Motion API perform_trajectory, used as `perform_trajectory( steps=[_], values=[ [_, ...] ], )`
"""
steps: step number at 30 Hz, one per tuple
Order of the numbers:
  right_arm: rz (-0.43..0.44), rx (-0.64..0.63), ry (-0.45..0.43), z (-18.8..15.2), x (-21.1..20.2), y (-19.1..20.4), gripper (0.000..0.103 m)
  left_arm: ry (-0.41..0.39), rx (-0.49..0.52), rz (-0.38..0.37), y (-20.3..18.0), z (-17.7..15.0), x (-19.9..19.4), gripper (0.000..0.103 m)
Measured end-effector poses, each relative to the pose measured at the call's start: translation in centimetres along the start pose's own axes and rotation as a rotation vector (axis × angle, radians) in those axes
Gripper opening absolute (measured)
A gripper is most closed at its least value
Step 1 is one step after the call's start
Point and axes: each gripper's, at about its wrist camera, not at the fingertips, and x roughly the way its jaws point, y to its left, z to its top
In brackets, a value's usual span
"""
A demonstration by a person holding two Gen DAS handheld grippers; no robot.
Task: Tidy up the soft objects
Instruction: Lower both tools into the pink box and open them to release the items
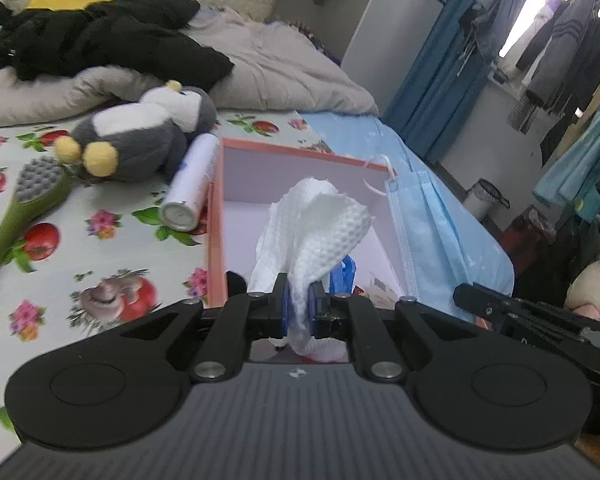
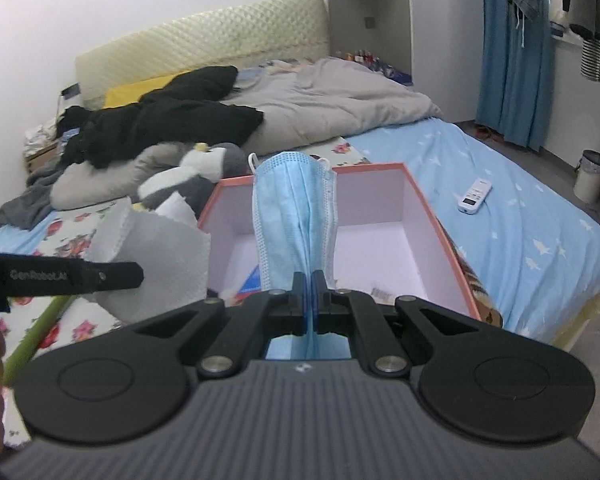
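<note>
My left gripper [image 1: 299,294] is shut on a white paper towel [image 1: 320,220] and holds it above the near edge of an open orange-rimmed box [image 1: 216,216] on the bed. My right gripper [image 2: 310,282] is shut on a light blue face mask [image 2: 296,216] and holds it upright over the same box [image 2: 432,216]. The mask also shows in the left wrist view [image 1: 428,224], at the box's right side. The towel shows in the right wrist view [image 2: 156,256], to the left of the box. A blue item and a barcode label lie in the box.
A grey and white penguin plush [image 1: 140,136], a white spray can [image 1: 192,184] and a green-handled brush [image 1: 24,204] lie on the flowered mat left of the box. Black clothes and a grey duvet lie behind. A white remote [image 2: 474,194] lies on the blue sheet.
</note>
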Motion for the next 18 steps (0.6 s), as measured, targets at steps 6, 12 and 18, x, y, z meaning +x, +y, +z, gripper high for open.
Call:
perform_trajectory(
  steps=[6, 12, 18],
  values=[
    [-0.010, 0.016, 0.052, 0.6, 4.1, -1.7, 0.006, 0.068, 0.014, 0.012, -0.2, 1.7, 5.9, 0.011],
    [0.000, 0.044, 0.165, -0.5, 8.9, -3.3, 0.006, 0.147, 0.016, 0.032, 0.4, 2.3, 11.3, 0.011],
    [-0.002, 0.058, 0.257, -1.6, 12.7, -4.2, 0.006, 0.214, 0.026, 0.039, 0.3, 1.9, 15.4, 0.011]
  ],
)
